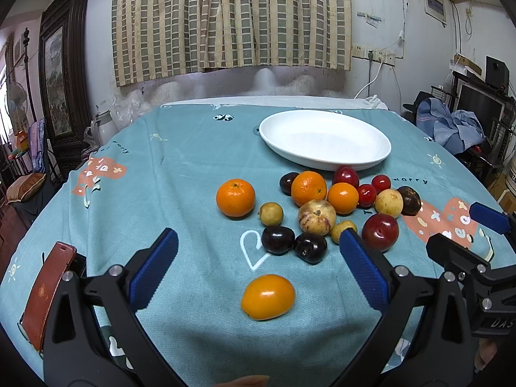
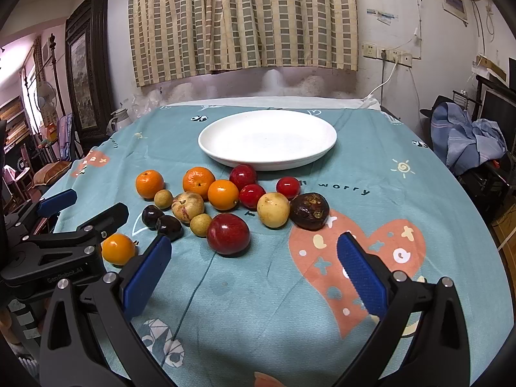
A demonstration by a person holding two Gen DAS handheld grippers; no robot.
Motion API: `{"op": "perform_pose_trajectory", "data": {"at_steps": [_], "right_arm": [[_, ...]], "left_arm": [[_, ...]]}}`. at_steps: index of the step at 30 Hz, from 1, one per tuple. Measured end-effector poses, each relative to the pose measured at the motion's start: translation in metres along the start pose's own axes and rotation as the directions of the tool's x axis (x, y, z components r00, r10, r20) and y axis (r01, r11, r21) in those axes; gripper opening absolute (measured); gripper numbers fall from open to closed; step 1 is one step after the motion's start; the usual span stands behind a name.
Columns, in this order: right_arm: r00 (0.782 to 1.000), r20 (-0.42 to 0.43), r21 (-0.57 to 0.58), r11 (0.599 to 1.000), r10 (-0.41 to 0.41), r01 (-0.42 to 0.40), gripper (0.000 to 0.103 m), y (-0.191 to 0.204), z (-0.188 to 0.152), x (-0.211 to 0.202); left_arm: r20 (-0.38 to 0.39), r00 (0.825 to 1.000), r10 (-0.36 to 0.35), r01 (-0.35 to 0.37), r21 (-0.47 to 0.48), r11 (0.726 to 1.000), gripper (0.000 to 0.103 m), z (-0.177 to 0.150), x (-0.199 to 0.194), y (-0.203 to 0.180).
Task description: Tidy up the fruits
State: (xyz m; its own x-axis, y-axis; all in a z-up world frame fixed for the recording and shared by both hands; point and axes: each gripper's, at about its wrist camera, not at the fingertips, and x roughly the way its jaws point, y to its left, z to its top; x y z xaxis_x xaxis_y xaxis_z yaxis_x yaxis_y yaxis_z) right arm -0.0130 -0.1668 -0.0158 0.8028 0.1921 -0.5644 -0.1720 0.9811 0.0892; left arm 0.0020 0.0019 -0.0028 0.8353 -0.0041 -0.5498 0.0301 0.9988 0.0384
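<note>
Left wrist view: our left gripper (image 1: pixel 258 248) hangs over the teal tablecloth (image 1: pixel 180 161), jaws spread wide, nothing between the blue pads (image 1: pixel 154 271). 1 yellow-orange fruit (image 1: pixel 267 296) lies alone on the cloth between the fingers, not touched. Beyond it the fruit cluster: 2 dark plums (image 1: pixel 278 239) side by side, a pale mottled fruit (image 1: pixel 317 217), 3 oranges, with 1 orange (image 1: pixel 235 197) sitting apart on the left. White plate (image 1: pixel 324 138) sits behind the cluster, holding no fruit.

Right wrist view: our right gripper (image 2: pixel 254 254) is also wide open and holds nothing, low over the cloth's pink heart print (image 2: pixel 354 258). Big red plum (image 2: pixel 228 233) lies just ahead of its left pad. Wrinkled dark brown fruit (image 2: pixel 310 211) touches a yellow fruit (image 2: pixel 273 209). All fruit lies on the cloth, in front of the plate.
</note>
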Motion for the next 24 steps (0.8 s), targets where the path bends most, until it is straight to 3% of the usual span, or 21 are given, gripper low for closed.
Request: {"op": "perform_pose_trajectory", "data": {"at_steps": [11,15,20,24], "right_arm": [[1.0,-0.004,-0.001,1.0,0.002,-0.002,0.102,0.001,-0.001,0.0],[0.999,-0.043,0.017,1.0,-0.012,0.013,0.102,0.002,-0.003,0.01],[0.983,-0.185,0.111,0.994,0.001,0.02,0.102,-0.028,-0.01,0.03],[0.955,-0.292,0.176,0.984,0.06,-0.008,0.102,-0.048,-0.021,0.041]], "left_arm": [[-0.008,1.0,0.001,-0.001,-0.001,1.0,0.101,-0.002,0.002,0.002],[-0.084,0.996,0.002,-0.005,-0.035,0.999,0.101,-0.006,0.014,0.013],[-0.277,0.958,-0.076,0.023,-0.19,0.982,0.101,-0.024,0.052,0.041],[-0.333,0.934,-0.127,0.05,-0.23,0.972,0.101,-0.036,0.061,0.048]]}}
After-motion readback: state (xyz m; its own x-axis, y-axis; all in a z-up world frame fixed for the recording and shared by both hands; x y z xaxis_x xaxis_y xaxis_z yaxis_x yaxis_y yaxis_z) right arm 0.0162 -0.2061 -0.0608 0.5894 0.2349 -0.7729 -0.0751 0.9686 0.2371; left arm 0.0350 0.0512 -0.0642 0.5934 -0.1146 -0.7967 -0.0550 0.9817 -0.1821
